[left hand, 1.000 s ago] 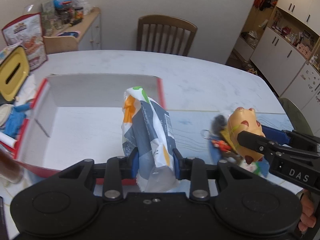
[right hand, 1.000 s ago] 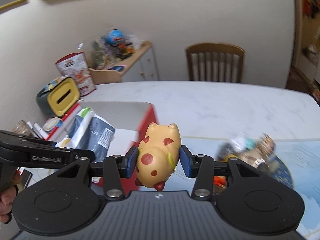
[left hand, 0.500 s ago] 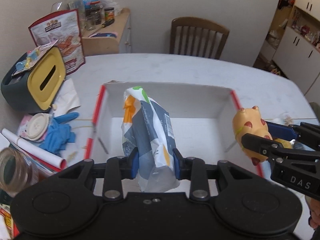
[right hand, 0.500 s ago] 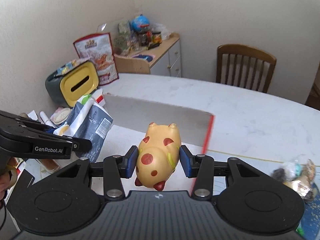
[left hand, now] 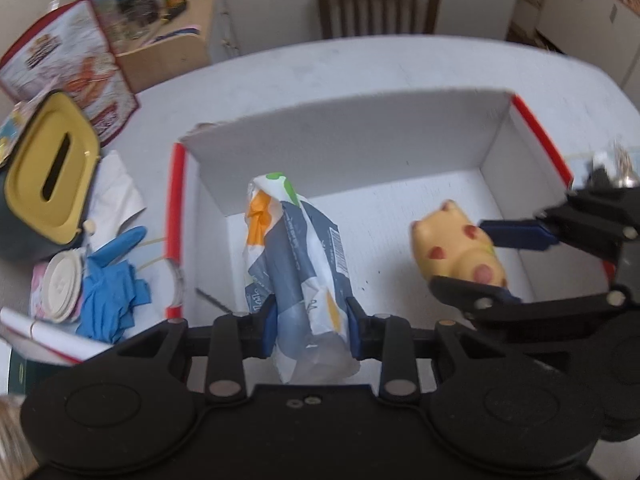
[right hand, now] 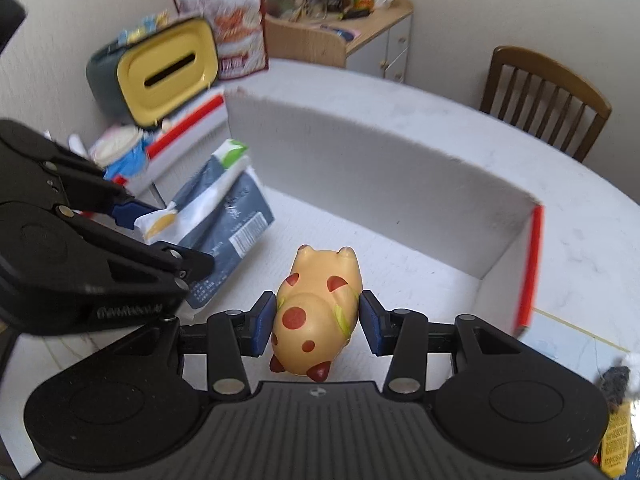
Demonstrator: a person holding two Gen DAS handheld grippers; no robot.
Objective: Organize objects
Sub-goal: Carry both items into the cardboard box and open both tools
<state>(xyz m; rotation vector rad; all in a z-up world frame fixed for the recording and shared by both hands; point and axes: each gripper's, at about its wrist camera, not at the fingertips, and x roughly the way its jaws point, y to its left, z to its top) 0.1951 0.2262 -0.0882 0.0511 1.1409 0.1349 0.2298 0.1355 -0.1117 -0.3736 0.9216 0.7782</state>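
The toy pig (right hand: 318,314) is pale yellow with red spots and red feet. The snack packet (left hand: 298,276) is dark blue-grey and white, with orange and green patches. The box (left hand: 360,136) is white inside with red edges. Beside the box, the glove (left hand: 114,280) is blue, and the bin lid (left hand: 50,168) is yellow.

One box (left hand: 532,128), one snack bag (left hand: 296,264), one spotted toy pig (right hand: 318,312), two claws, one chair (left hand: 378,0).

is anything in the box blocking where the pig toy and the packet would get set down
Nothing visible does. The box floor is bare below the pig toy in the right gripper and below the packet in the left gripper. The two items sit apart.
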